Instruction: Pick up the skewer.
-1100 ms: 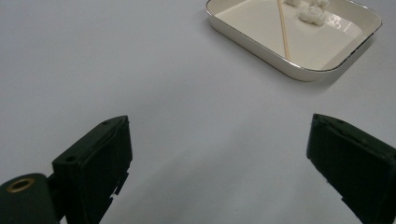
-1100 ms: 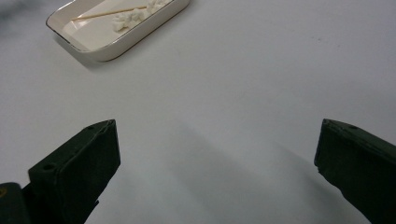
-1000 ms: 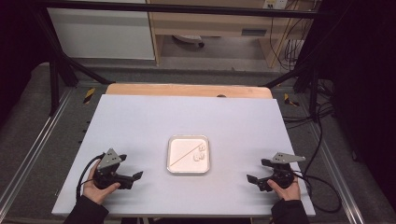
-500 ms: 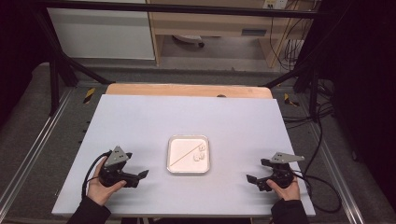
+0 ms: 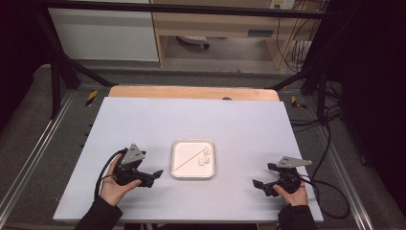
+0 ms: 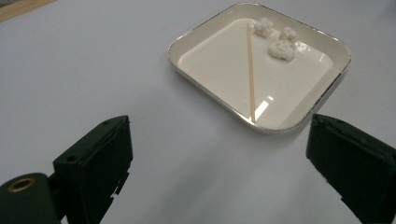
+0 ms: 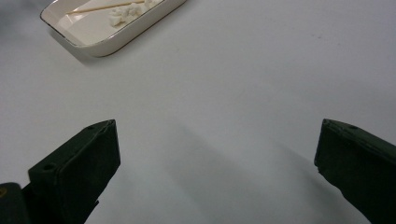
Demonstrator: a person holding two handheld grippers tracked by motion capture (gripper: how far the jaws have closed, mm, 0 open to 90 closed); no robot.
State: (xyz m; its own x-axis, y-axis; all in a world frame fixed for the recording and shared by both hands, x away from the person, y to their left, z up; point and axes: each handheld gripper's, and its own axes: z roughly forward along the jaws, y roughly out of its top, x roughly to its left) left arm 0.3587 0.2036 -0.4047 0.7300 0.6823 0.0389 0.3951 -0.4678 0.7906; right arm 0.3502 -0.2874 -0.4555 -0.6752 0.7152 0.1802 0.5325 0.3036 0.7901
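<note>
A square white dish (image 5: 182, 165) sits at the middle of the table's near half. A thin wooden skewer (image 5: 186, 158) lies slantwise in it, with three small white lumps (image 5: 205, 159) in its right corner. My left gripper (image 5: 152, 177) stands open just left of the dish, nothing between its fingers. In the left gripper view the dish (image 6: 219, 60), the skewer (image 6: 251, 70) and the lumps (image 6: 280, 49) lie a short way ahead of the open left gripper (image 6: 219, 163). My right gripper (image 5: 263, 175) is open at the near right, apart from the dish (image 7: 126, 39).
The pale table top (image 5: 191, 120) ends in a wooden strip (image 5: 191, 92) at the far side. Black frame posts (image 5: 57, 72) and cables (image 5: 330, 143) flank the table. Each gripper trails its own cable toward the near edge.
My left gripper has moved to the right and a little forward, closer to the dish. The right gripper has stayed where it was.
</note>
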